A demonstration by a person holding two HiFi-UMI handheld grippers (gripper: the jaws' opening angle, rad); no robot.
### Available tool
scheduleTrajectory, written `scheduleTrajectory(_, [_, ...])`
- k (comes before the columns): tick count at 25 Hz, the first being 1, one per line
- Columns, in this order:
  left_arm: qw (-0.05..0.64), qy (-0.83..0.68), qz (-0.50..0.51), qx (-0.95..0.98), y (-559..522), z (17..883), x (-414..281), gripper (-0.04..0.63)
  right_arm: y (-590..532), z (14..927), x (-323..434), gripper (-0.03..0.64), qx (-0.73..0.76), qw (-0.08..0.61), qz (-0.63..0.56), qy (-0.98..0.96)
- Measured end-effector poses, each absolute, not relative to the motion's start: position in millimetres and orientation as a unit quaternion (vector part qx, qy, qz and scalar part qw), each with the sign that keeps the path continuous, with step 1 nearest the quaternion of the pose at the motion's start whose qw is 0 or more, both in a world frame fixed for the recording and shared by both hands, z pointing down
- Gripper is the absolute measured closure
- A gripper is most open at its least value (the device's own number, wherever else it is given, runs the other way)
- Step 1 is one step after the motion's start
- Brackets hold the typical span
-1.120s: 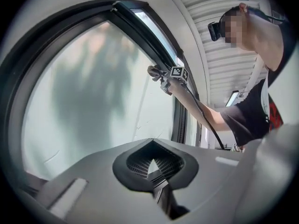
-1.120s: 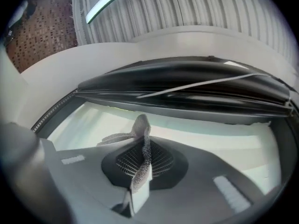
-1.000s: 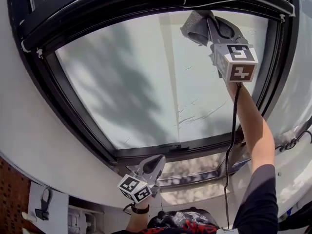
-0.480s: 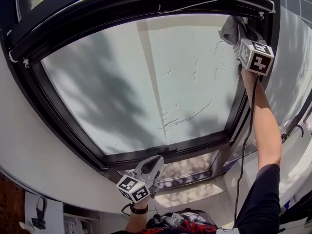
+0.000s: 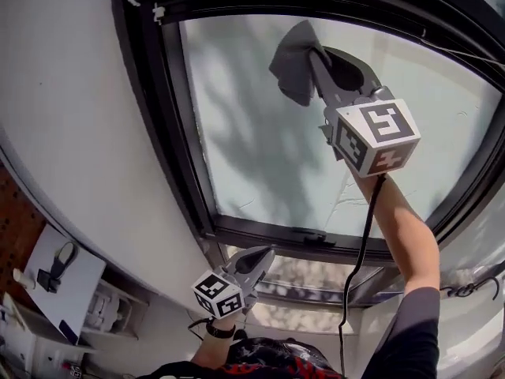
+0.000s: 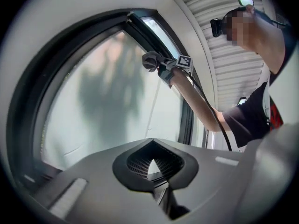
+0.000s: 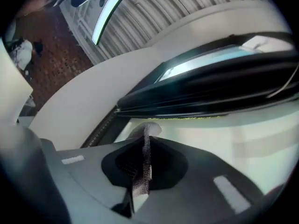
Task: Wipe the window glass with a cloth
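Right gripper [image 5: 317, 56] clamps the grey cloth [image 5: 290, 68] and holds it high against the window glass [image 5: 245, 140], while the left gripper [image 5: 263, 254] hangs low below the frame, jaws together and empty.

Grey right gripper [image 5: 314, 55] — black cable [image 5: 364, 235], dark sleeve [image 5: 406, 330]

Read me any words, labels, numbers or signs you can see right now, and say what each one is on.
No readable text in any view.
Right gripper, marker cube: black-and-white square patterns only, no words.
Left gripper, marker cube: square patterns only, no words.
Items on the white shelves, low at the left of the head view: too small to read.
Grey cloth and window glass: no print.
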State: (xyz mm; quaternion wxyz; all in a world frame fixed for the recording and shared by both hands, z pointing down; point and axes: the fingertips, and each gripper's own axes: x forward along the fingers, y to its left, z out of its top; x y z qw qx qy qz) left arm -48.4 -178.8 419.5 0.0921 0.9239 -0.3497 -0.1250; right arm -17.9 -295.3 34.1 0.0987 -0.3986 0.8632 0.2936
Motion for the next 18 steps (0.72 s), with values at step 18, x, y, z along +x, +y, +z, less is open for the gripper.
scheduleTrajectory(18, [0.098,-0.43,-0.159,0.883,-158.1,427.7,-168.9,0.594,-359.2,54.0,-174.0,0.598,-0.373,0.078,0.235,0.894])
